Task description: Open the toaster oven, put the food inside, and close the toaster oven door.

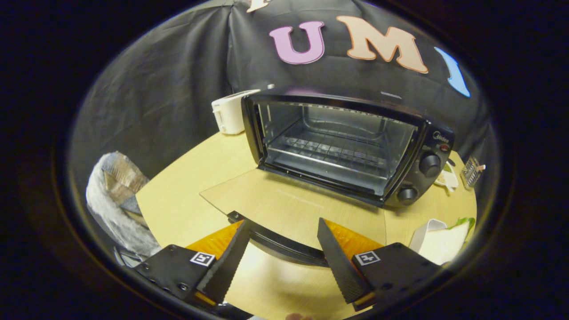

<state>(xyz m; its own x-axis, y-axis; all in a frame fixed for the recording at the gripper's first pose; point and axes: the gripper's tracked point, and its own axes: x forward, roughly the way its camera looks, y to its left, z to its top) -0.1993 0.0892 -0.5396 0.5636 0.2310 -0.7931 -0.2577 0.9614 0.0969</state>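
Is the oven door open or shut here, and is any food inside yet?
Open. The door lies flat on the table, its handle between the open gripper jaws. The oven rack is bare.

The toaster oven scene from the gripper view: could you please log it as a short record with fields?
toaster oven: on the wooden table, cavity open, wire rack bare
door: folded down flat, handle between the claw fingers
claw: open, fingers either side of the handle, not pressing
food: sandwich beside the claw, not yet inside
white toaster: behind the oven
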